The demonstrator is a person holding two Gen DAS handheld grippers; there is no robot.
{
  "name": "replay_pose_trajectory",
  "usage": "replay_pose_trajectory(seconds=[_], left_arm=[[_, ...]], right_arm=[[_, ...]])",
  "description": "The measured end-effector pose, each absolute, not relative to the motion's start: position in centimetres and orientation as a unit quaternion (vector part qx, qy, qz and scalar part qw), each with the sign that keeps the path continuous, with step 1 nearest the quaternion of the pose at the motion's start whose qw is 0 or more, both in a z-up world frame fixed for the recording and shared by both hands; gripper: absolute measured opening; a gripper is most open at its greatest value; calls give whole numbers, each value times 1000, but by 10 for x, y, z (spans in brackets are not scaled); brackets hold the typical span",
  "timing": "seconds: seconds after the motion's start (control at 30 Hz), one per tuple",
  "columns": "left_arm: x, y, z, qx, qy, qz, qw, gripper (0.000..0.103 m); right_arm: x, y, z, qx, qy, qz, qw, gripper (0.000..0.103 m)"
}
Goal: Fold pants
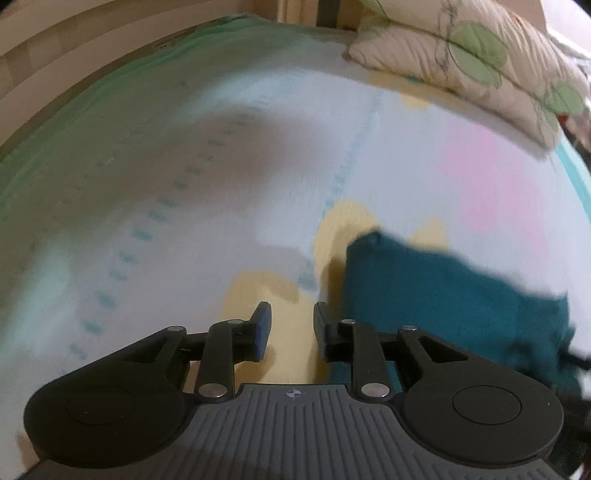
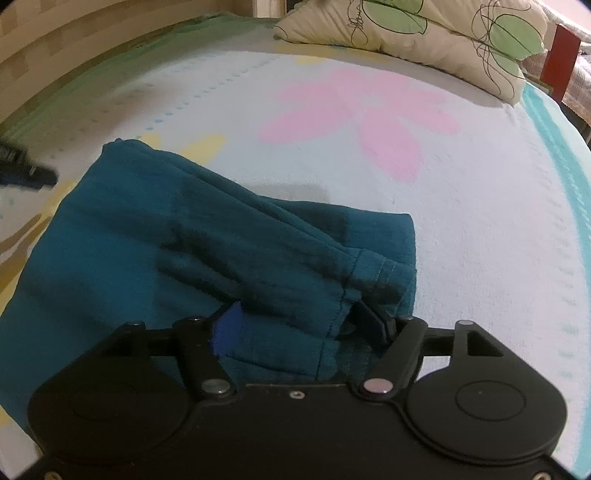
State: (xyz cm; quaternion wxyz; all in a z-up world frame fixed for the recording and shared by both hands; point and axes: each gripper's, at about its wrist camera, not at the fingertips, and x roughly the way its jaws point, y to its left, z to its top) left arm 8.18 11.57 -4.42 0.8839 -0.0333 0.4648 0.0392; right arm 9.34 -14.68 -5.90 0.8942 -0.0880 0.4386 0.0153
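The pants (image 2: pixel 177 236) are a plain dark teal, with stitching of the same colour at the hem; the bed sheet (image 2: pixel 480 258) under them is pale blue-white, with a big pink flower (image 2: pixel 362 118) beyond the pants, yellow patches (image 1: pixel 340 229) at their left side, rows of small blue dots and a turquoise border; the pillow (image 2: pixel 424 33) beyond the flower is cream with green leaves in thin black outline; both grippers are black with blue pads.

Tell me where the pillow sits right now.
The pillow lies at the far right end of the bed sheet, beyond its pink flower print, well away from the folded teal pants.
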Motion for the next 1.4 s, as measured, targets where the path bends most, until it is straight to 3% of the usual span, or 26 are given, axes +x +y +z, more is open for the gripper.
replay_pose_trajectory(seconds=[0.4,0.63,0.87,0.9,1.1,1.2,1.4], left_arm=[[37,80,-70,23,480,-29,877,26],[31,90,-76,-1,481,-27,876,31],[31,104,-79,-22,481,-25,876,56],[30,106,-80,-23,481,-26,876,63],[28,103,-83,-4,477,-42,878,80],[33,97,-84,-5,481,-38,876,86],[48,88,-81,-19,474,-57,878,87]], right_arm=[[57,-162,-32,-74,400,6,914,71],[41,-203,-30,26,405,-26,913,72],[52,-221,-55,75,451,15,889,73],[54,-221,-58,78,455,23,887,76],[53,-217,-69,88,429,38,898,84],[52,-216,-70,94,421,45,901,86],[46,-221,-73,98,405,54,908,86]])
